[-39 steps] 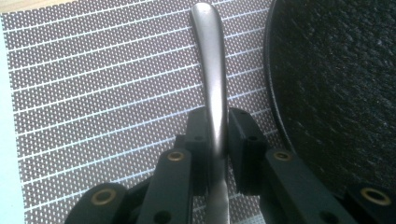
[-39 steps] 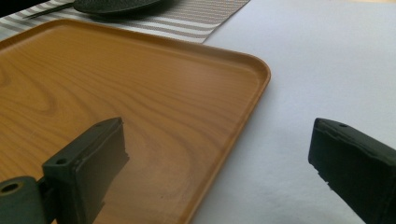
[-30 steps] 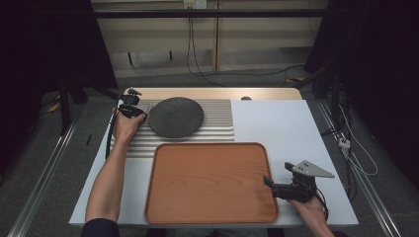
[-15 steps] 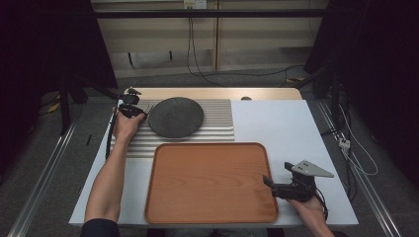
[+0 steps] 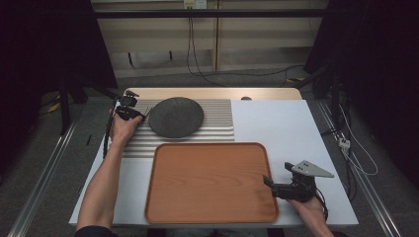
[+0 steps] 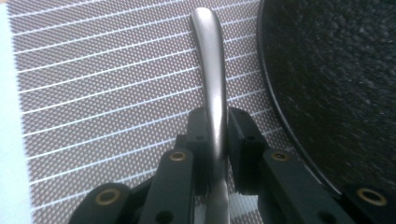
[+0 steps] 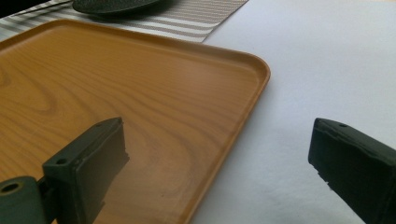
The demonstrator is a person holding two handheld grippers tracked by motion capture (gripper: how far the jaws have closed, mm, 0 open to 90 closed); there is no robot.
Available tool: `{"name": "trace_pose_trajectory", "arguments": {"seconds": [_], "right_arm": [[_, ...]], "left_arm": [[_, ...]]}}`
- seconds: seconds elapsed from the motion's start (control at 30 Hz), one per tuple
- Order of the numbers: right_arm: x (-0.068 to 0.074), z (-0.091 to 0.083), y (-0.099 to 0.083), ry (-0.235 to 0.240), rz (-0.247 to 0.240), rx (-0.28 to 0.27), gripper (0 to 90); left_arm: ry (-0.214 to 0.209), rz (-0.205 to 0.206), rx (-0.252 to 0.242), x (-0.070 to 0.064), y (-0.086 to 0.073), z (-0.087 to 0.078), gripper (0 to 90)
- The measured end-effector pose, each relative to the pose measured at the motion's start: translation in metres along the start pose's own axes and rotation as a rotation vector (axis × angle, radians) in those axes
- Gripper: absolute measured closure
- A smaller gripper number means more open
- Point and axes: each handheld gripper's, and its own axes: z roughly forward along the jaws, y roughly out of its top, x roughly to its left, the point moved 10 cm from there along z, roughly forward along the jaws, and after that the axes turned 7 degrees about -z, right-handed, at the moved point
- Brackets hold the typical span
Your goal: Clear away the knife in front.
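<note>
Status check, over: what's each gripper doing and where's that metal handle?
Left gripper shut on metal handle, over striped mat, beside dark plate. Right gripper open, straddling tray edge. Nothing in the way.

We see a dim room around the white table, with a grey floor, metal rails along both sides, pale panelled wall behind, black cables hanging there, and dark drapes flanking it.

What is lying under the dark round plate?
The dark round plate rests on the striped placemat, whose covered part is hidden. Beside it, the left gripper holds a metal handle.
</note>
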Motion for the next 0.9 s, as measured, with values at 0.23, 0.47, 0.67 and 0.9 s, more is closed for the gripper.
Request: {"name": "trace_pose_trajectory", "arguments": {"seconds": [0.23,0.47,0.67,0.9], "right_arm": [[0.001,0.001,0.001,0.003,-0.002,0.001,4.0],[0.002,0.002,0.001,0.006,-0.001,0.001,4.0],[0.002,0.001,0.001,0.005,-0.003,0.0,4.0],[0.001,0.0,0.001,0.002,-0.007,-0.003,4.0]], "left_arm": [[-0.003,0.027,-0.03,-0.004,0.001,-0.017,79.9],[-0.03,0.065,-0.062,-0.02,0.003,-0.031,79.9],[-0.063,0.081,-0.086,-0.033,0.004,-0.041,79.9],[-0.089,0.105,-0.101,-0.049,0.0,-0.05,79.9]]}}
